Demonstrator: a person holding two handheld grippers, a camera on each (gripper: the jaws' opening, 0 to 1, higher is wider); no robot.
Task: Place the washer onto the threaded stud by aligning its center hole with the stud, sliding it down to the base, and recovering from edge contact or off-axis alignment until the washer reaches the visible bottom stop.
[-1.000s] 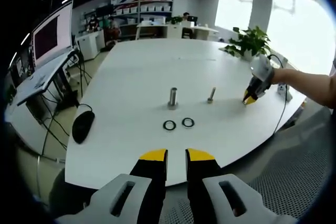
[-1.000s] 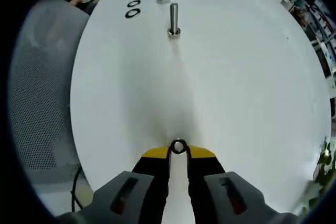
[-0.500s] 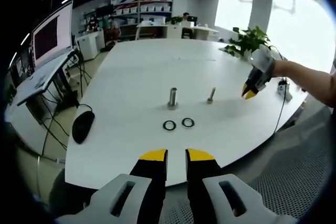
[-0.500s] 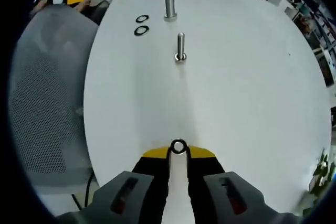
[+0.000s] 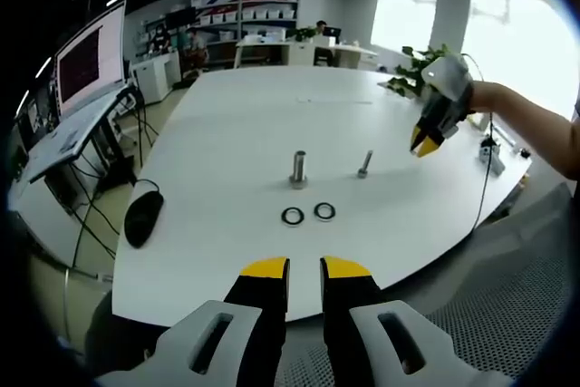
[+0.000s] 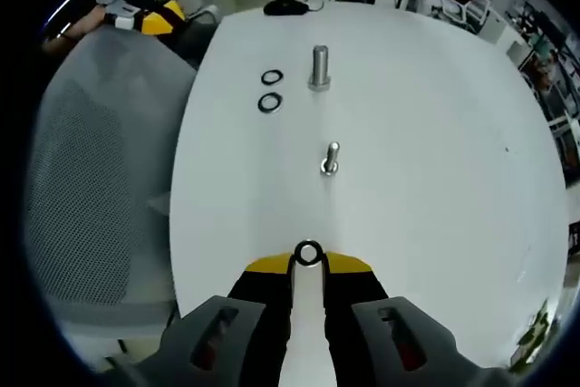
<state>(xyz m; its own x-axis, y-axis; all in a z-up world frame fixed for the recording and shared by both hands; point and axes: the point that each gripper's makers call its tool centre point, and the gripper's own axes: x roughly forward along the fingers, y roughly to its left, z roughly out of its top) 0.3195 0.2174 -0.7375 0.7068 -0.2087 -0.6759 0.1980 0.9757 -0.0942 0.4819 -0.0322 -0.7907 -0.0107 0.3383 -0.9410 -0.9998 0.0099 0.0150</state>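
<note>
Right tongs [image 6: 308, 265] gripped a washer [image 6: 308, 253] at lower centre, above the white table [image 6: 435, 178]; the threaded stud [image 6: 331, 159] stood mid-frame. Left tongs [image 5: 304, 268] hung empty, jaws slightly parted.

no readable text, labels, brands or numbers found, monitor [image 5: 89, 61] screen content too blurred to be read, shelf boxes [image 5: 237, 15] markings too small

Matt white table top [image 6: 426, 133], smooth. On it, bare grey metal threaded stud [image 6: 330, 159] and thicker metal post [image 6: 319, 68]. Beside that post, two dark-rimmed washers [image 6: 270, 90]. Off the table edge, grey mesh chair back [image 6: 82, 215].
</note>
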